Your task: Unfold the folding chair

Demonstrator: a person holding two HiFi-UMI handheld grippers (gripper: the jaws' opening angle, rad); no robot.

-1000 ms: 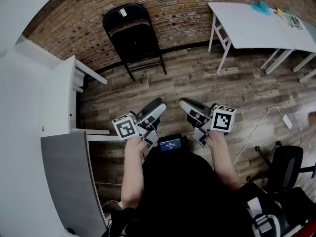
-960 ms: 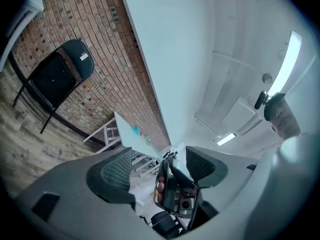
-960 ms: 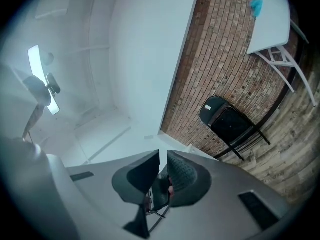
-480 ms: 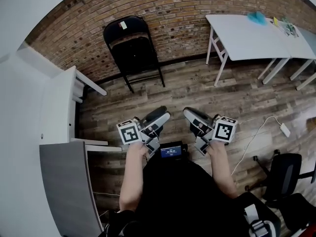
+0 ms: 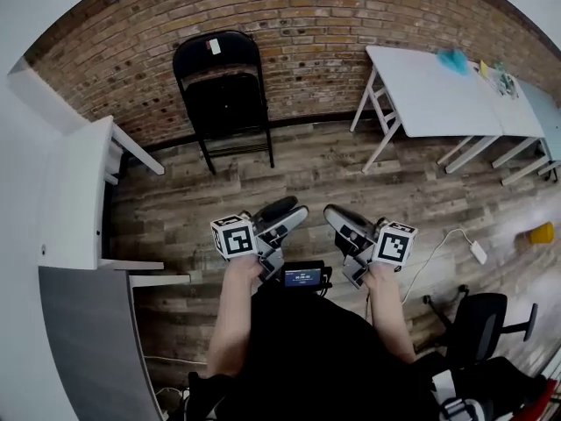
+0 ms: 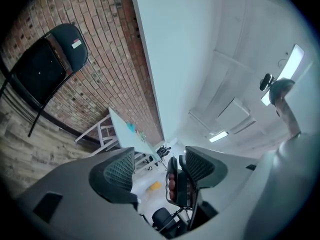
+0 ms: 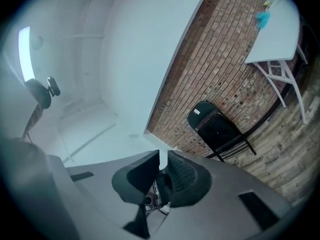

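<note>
A white table (image 5: 438, 95) stands near the brick wall (image 5: 333, 24), a black office chair (image 5: 480, 321) apart.

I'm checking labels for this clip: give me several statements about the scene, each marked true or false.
The folding chair stands folded against the brick wall. True.
The left gripper grips the chair. False: it is well clear of the chair, close to the person's body, with its jaws apart and nothing between them.
The right gripper has its jaws together. True.
The white table stands left of the chair in the head view. False: it stands to the chair's right.
</note>
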